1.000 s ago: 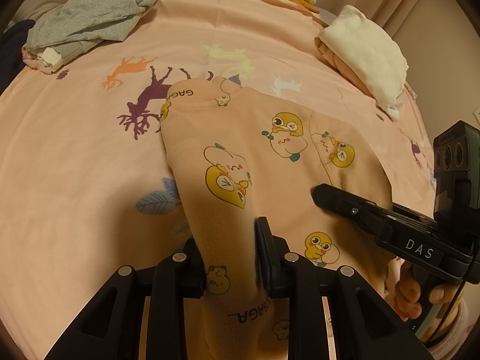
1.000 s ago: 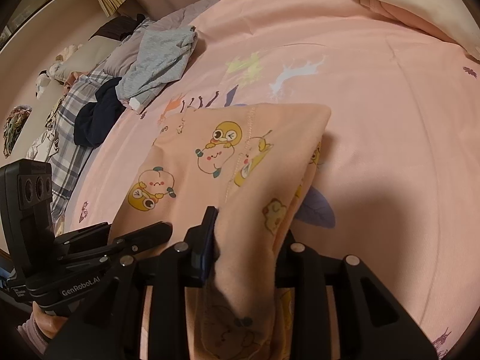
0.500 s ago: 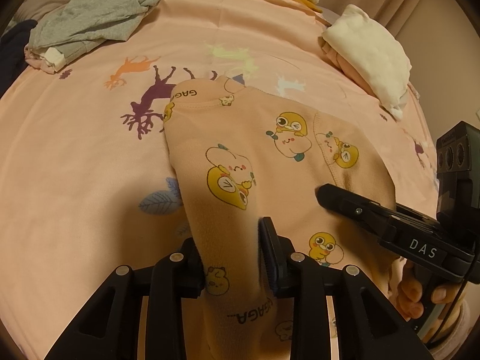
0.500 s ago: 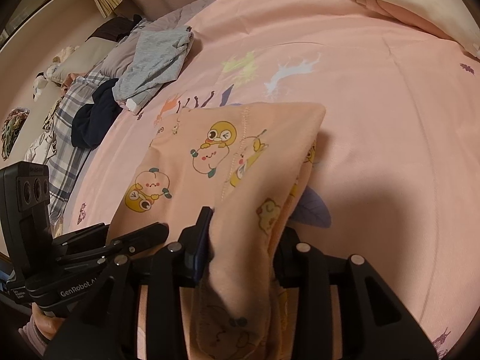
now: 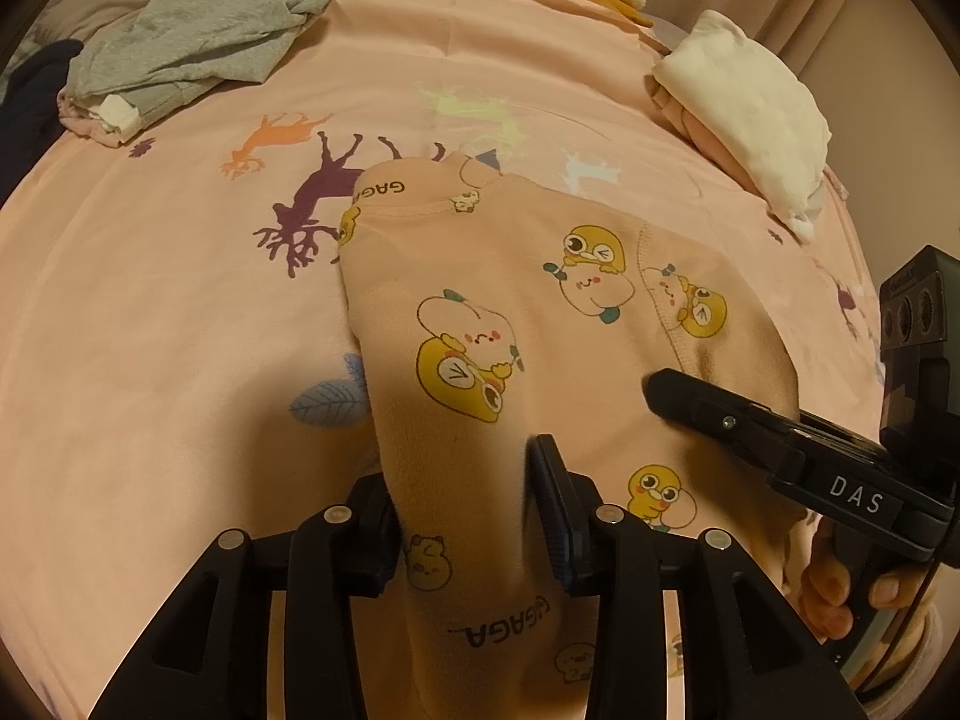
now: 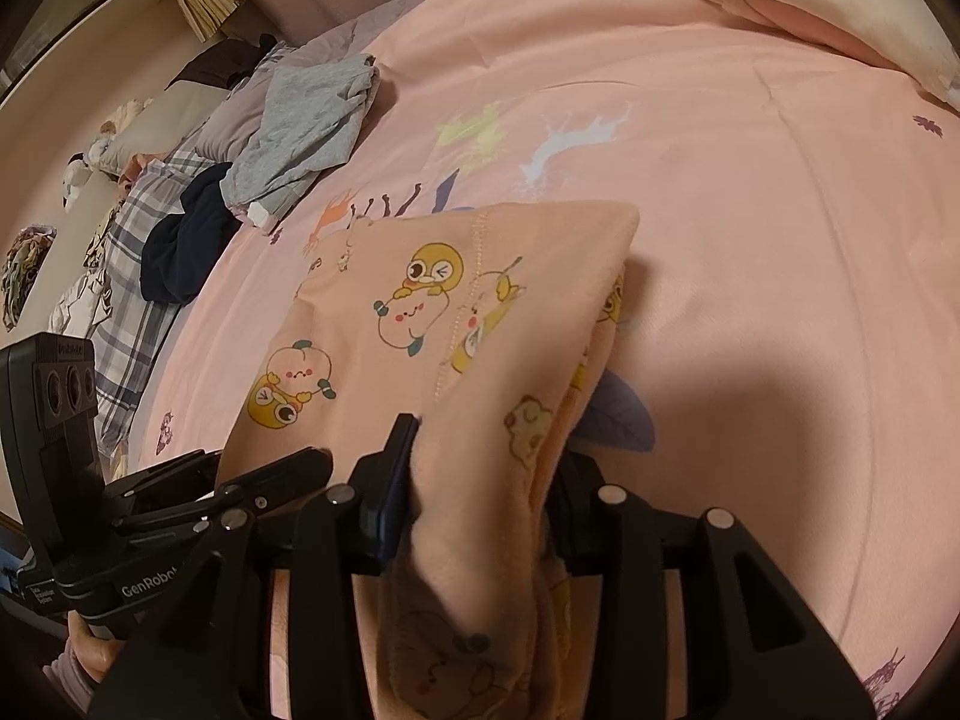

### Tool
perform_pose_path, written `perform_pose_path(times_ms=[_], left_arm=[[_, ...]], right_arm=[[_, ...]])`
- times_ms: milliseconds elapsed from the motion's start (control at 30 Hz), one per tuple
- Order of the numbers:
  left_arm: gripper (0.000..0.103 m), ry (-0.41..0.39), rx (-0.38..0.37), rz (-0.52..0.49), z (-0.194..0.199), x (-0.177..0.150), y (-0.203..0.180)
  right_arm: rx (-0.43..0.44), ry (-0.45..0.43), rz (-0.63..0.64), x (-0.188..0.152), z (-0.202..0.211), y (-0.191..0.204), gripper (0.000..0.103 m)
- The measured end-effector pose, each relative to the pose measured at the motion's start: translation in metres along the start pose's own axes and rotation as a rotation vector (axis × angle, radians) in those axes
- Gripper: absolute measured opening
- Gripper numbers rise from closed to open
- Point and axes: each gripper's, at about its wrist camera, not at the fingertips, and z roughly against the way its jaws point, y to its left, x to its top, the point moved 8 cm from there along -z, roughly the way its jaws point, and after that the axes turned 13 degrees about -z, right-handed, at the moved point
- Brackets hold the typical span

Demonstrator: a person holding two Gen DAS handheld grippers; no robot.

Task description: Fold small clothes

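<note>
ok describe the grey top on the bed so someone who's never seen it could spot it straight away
Start from the pink bedspread with its deer prints. Go to its far left corner, well beyond the peach cartoon-duck garment lying in the middle. The grey top lies crumpled there, the only plain grey piece, with a white label at its near edge and a dark navy garment beside it.

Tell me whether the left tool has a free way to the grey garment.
Probably yes, after letting go: the left tool is opening around the peach top, and only bare bedspread lies before the grey garment.

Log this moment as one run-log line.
step: releasing fold | left gripper: opening, peach cartoon-print fleece garment between jaws | right gripper: opening, same garment between jaws
</note>
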Motion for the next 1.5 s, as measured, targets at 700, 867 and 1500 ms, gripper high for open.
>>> perform_pose_path(times_ms=[700, 867, 1500], left_arm=[[0.041, 0.002, 0.015, 0.000, 0.002, -0.001, 0.001], [0.041, 0.002, 0.015, -0.001, 0.003, -0.001, 0.001], [0.043, 0.000, 0.038, 0.007, 0.012, -0.009, 0.009]], right_arm=[[-0.007, -0.006, -0.021, 0.001, 0.003, -0.003, 0.043], [-0.009, -0.008, -0.024, 0.001, 0.005, -0.004, 0.044], [-0.004, -0.019, -0.076, 0.000, 0.015, -0.013, 0.047]])
